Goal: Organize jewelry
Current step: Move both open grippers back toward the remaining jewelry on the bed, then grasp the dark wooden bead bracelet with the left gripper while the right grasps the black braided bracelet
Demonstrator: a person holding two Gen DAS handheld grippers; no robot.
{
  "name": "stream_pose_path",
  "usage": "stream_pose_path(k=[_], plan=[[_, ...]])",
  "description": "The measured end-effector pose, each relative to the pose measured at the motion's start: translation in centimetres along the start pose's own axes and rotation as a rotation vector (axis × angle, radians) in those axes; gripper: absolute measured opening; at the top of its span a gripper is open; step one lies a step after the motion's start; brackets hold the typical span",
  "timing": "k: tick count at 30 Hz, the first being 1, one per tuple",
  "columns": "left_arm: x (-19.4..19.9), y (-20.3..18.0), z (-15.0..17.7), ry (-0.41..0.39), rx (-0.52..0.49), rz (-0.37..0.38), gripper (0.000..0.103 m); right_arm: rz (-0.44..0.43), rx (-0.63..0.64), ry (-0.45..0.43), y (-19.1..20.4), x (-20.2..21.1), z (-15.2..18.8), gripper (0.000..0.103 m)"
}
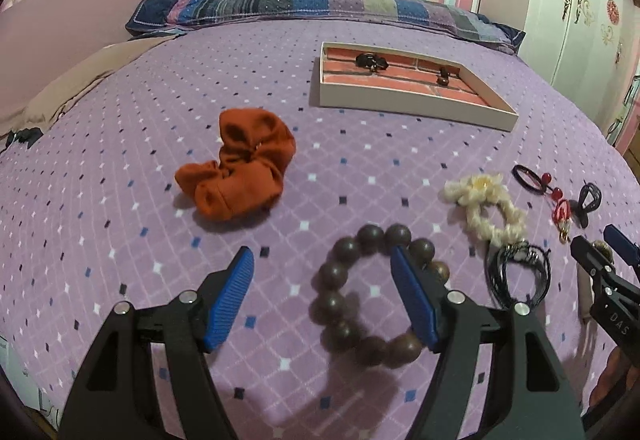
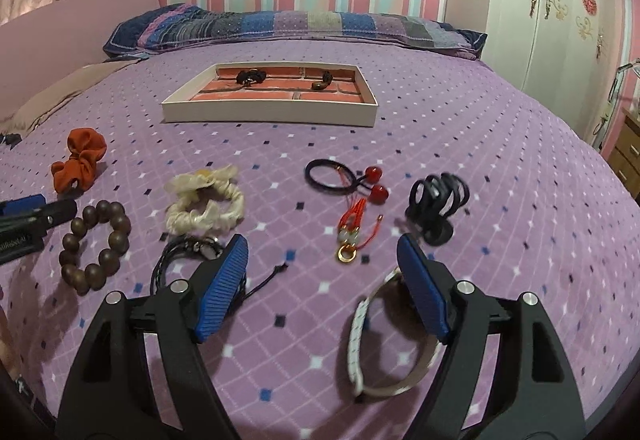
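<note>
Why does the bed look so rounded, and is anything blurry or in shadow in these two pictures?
Both views: the fisheye lens bulges the bed and darkens the corners. Left wrist view: the bead bracelet near the left gripper is slightly soft, with shadow on the bedspread below it. Right wrist view: the right gripper shadows the bedspread; the black clip looks slightly smeared.

bed (image 2: 460, 144) | tray (image 2: 268, 112) | scrunchies (image 2: 80, 156) | bead bracelet (image 2: 96, 244) | hair ties (image 2: 328, 176) | claw clip (image 2: 438, 196)
</note>
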State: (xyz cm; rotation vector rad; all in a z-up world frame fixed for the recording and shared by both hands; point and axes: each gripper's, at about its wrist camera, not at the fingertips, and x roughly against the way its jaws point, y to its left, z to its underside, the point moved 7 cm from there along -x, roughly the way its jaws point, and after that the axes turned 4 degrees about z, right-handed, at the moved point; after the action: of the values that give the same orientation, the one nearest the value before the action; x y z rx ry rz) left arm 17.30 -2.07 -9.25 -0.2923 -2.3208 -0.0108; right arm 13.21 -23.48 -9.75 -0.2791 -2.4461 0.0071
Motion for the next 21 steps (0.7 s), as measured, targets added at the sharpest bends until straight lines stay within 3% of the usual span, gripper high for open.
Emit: stream_pose_path(k=[21], plan=[[-3.1, 0.9, 2.6, 0.024, -0.031, -0.013, 0.072, -0.005, 0.021, 0.025, 3.1, -1.6, 2.1, 0.077]])
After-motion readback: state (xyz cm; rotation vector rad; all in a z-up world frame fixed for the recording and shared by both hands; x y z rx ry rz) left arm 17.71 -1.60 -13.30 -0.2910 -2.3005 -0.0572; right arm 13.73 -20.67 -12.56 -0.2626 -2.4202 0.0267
